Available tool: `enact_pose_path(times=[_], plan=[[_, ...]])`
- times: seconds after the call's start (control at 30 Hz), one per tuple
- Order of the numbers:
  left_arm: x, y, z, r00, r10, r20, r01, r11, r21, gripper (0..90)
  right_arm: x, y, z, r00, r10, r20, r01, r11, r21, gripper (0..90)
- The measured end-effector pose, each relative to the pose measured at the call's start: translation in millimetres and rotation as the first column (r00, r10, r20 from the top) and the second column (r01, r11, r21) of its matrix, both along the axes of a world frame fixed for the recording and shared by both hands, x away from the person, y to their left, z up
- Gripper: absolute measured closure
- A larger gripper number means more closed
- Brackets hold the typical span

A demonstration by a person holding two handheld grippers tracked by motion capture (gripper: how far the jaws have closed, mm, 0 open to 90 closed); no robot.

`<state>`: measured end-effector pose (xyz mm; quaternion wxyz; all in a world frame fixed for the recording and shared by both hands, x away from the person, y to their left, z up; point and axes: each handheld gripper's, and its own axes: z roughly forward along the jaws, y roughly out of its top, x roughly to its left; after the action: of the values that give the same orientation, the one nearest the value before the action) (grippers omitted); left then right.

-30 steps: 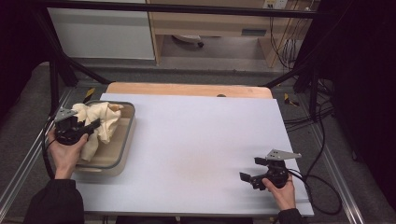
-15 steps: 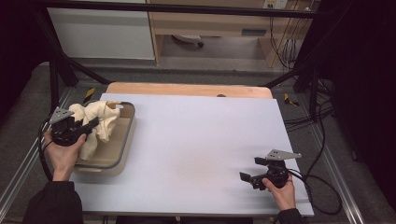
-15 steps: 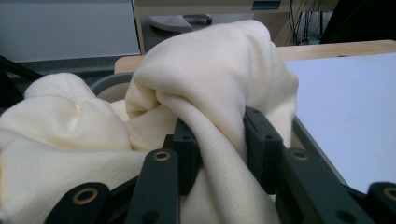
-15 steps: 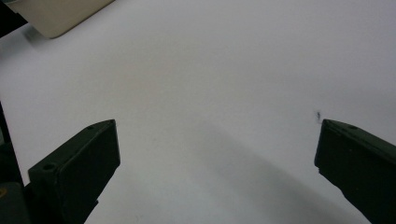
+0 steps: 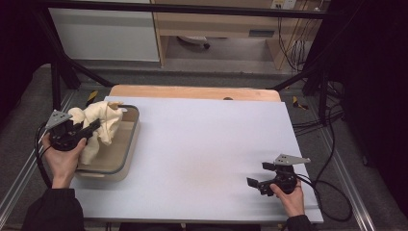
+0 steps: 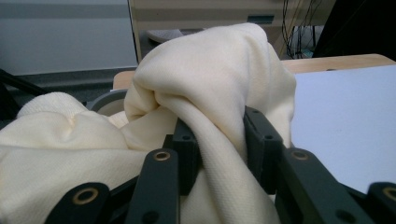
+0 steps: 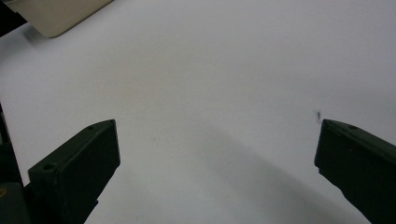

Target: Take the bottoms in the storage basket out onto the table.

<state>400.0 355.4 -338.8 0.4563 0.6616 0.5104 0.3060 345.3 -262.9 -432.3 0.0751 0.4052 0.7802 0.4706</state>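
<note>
My left claw (image 5: 94,126) is clamped on a fold of the cream cloth (image 5: 98,126), which hangs bunched over the near-left rim of the bin (image 5: 126,156) at the bench's (image 5: 211,144) left edge. My right claw (image 5: 257,174) rests well apart, jaws spread, empty. I can't see the cloth's lower end inside the bin.

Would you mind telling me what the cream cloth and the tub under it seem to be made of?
Cream cloth: soft woven or knitted fabric, matte; fine ribbed texture, rounded folds. Tub: probably plastic; smooth beige walls, darker rim, rounded corners.
</note>
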Motion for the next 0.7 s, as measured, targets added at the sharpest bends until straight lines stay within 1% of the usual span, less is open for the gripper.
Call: enact_pose_path(times=[0.27, 0.7], plan=[[-4.9, -4.1, 7.4, 0.9994, -0.013, 0.031, 0.013, 0.9999, -0.004, 68.9, 0.0, 0.0, 0.0, 1.0000, 0.001, 0.000, -0.001, 1.000, -0.001, 0.5], [-12.4, -10.3, 20.2, 0.9960, -0.032, 0.083, 0.034, 0.9993, -0.017, 68.9, 0.0, 0.0, 0.0, 1.0000, 0.000, 0.000, 0.000, 1.000, 0.000, 0.6]])
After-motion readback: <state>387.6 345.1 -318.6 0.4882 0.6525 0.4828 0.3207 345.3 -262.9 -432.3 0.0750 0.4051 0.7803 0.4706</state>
